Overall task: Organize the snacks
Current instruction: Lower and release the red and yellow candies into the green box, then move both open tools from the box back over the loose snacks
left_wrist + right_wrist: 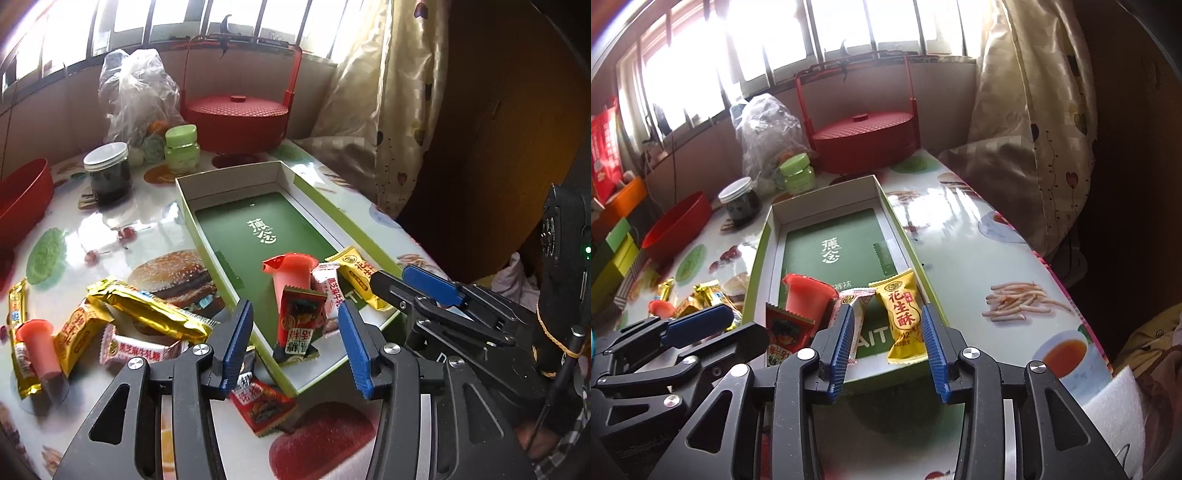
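A green open box [229,173] holds a pink jelly cup [291,273], a pink-white candy [328,291], a yellow peanut candy packet [360,280] and a red-green packet [299,332]. My left gripper [294,304] is open, its blue pads either side of the red-green packet with gaps showing. My right gripper [887,308] is open around the yellow packet [903,317], which lies on the box floor [831,236]. Loose on the table to the left are gold bars [147,306], another pink cup [37,343], a pink-white candy [140,350] and a red packet [262,402].
Behind the box stand a red lidded basket [236,118], a dark jar with a white lid [109,173], a green jar [181,147] and a plastic bag [136,92]. A red bowl [22,199] is at the left. A curtain [399,92] hangs past the table's right edge.
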Motion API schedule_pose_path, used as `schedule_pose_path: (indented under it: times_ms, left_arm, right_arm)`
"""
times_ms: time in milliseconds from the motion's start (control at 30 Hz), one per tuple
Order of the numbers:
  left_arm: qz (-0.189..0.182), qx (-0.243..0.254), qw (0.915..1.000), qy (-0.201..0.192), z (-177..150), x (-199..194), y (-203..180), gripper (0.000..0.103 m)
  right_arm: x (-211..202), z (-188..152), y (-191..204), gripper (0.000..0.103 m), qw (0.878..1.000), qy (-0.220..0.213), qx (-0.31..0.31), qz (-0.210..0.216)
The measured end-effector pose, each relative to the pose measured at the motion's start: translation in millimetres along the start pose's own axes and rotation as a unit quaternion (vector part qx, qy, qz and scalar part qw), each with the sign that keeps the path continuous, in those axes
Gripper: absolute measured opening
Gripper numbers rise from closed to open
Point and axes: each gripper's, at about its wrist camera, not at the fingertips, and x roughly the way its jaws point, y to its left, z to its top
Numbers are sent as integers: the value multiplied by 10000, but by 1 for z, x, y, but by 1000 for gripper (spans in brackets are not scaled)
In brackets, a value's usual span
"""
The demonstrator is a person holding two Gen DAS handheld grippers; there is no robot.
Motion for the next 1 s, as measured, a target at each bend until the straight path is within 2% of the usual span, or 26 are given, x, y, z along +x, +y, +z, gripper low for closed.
schedule_pose_path:
  times_ms: [200, 367, 700, 833, 1000]
  left_arm:
    - [4, -39, 9999, -142, -3, -18, 3, 49]
    - [258, 66, 9993, -277, -9, -35, 4, 49]
    - [520, 55, 9977, -426, -22, -60, 16, 49]
    - [388, -129, 9979, -493, -26, -69, 28, 49]
    - [454, -295, 9968, -587, -31, -80, 45, 49]
  right_arm:
    - [-16, -3, 3, 38, 9999, -126, 72, 40]
    - [-29, -7, 12, 38, 9997, -208, 40, 122]
    - [-45, -20, 35, 42, 9991, -276, -25, 332]
    - [-47, -23, 44, 47, 9989, -285, -50, 369]
    - [-46, -27, 60, 49, 9985, -226, -224, 438]
